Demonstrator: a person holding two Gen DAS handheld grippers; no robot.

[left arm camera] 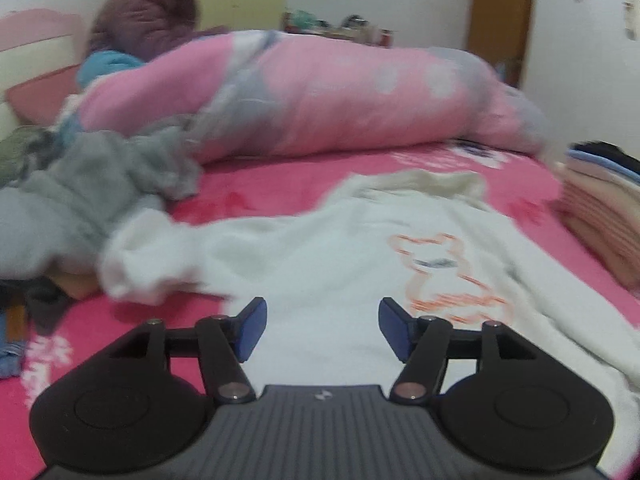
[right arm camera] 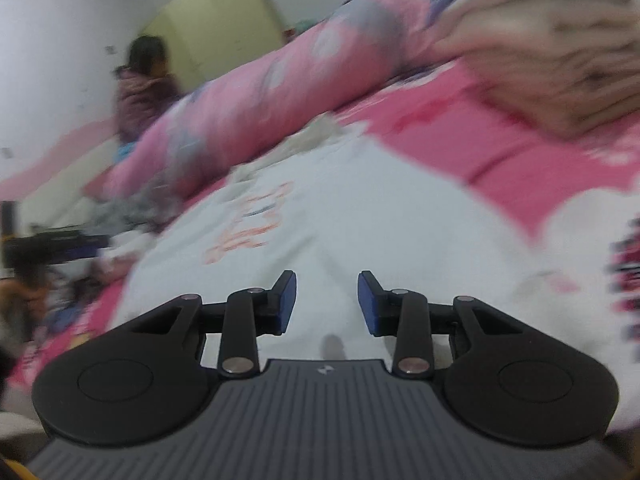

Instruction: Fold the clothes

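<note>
Your left claw [left arm camera: 320, 330] and right claw [right arm camera: 327, 304] are spread wide over the flat white sweater [left arm camera: 340, 248]; grab an edge to fold.

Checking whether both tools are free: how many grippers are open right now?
2. The left gripper is open above the white sweater; the right gripper is open over it too.

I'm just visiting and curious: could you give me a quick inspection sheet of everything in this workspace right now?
Surface: bed with pink sheet.
Job's things: white sweater with orange bear outline, spread flat; folded stack on the right.
Clutter: grey fluffy garment, rolled pink duvet.
Grippers: left gripper and right gripper open above the sweater, holding nothing.
Cables: nothing seen.
Surroundings: a person in a purple jacket, white walls, wooden door.
</note>
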